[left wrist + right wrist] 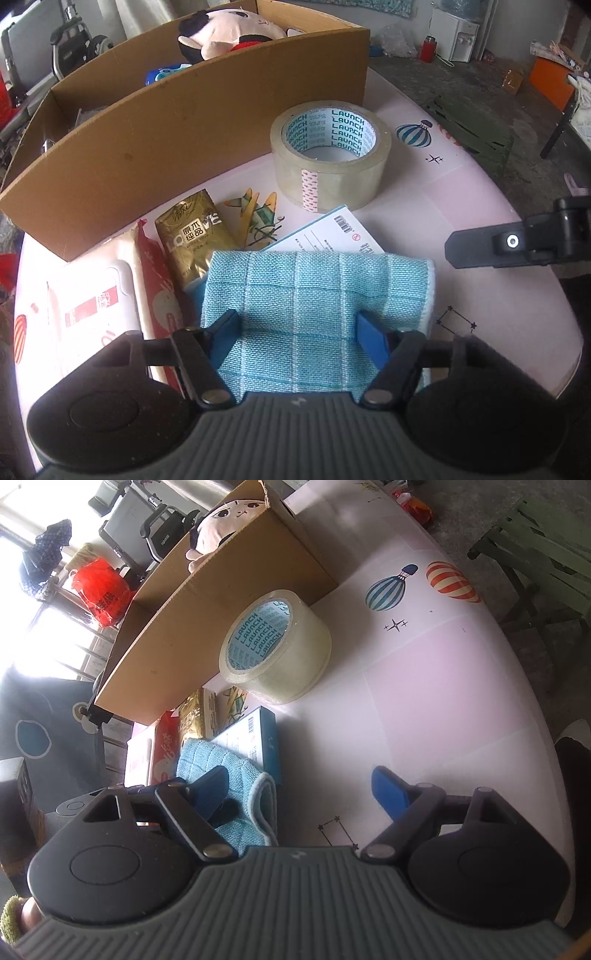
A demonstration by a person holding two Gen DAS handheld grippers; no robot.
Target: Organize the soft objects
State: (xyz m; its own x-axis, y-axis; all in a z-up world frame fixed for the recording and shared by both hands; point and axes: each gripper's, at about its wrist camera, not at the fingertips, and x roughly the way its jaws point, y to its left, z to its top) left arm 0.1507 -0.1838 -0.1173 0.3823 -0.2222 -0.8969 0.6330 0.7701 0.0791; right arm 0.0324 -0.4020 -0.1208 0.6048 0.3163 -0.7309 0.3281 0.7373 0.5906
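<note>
A light-blue checked cloth (pixel 317 288) lies folded on the pink table (pixel 480 177), partly on a flat blue-and-white box (pixel 332 229). My left gripper (pixel 297 332) points steeply down onto it. Its blue pads (pixel 225 332) stand on the cloth with a flat span of fabric between them, not pinched. In the right wrist view the cloth (pixel 243 771) lies under the left finger of my right gripper (pixel 295 790). That gripper is wide open, with bare table between its fingers. A plush doll (pixel 229 33) lies in the cardboard box (pixel 184 129) behind.
A roll of clear tape (pixel 328 155) stands in front of the box. A gold tissue pack (pixel 195 236) and a red-and-white wipes pack (pixel 96 302) lie left of the cloth. The table edge curves along the right, with a green stool (pixel 546 546) beyond it.
</note>
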